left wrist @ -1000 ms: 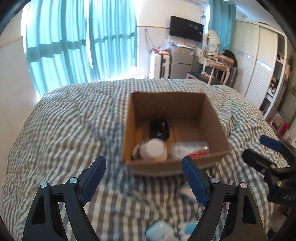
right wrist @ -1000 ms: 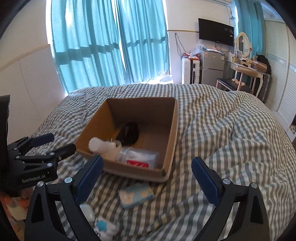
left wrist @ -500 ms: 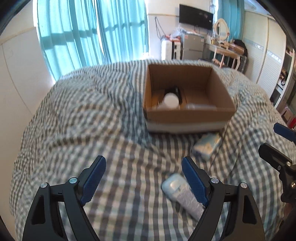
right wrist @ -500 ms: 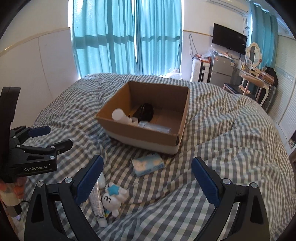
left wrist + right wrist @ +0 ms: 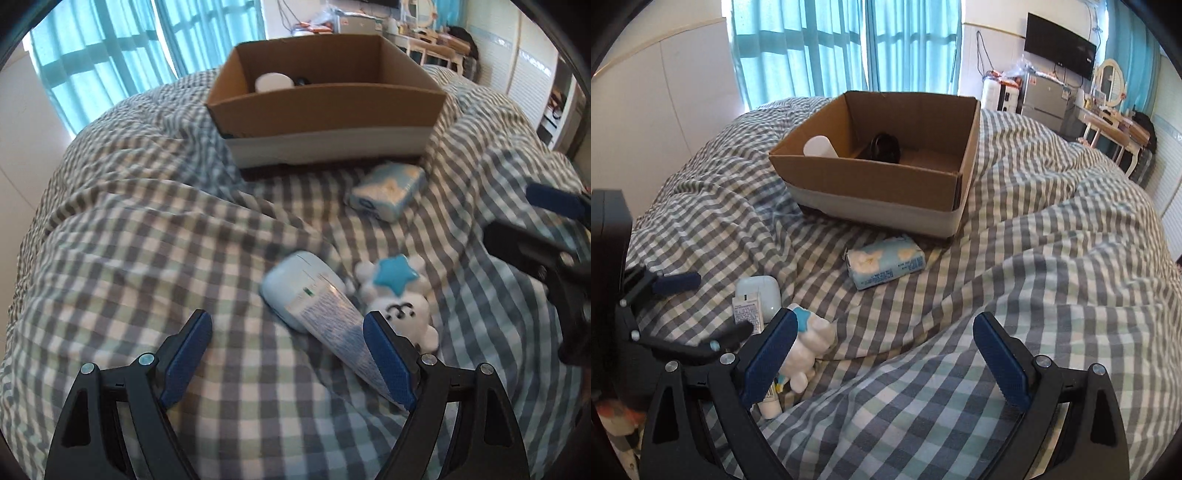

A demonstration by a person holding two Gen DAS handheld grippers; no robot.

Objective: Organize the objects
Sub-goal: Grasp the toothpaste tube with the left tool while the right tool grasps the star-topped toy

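Cardboard box (image 5: 325,107) now farther; L tongs (image 5: 284,332) lower, nr tube (image 5: 317,306).

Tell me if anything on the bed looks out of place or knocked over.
Three things lie loose on the checked duvet outside the cardboard box: a tissue pack, a tube on its side, and a plush toy touching it. Nothing looks spilled or damaged.

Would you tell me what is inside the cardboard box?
In the box, a white container and a black object show; its near wall hides the floor in front of them.
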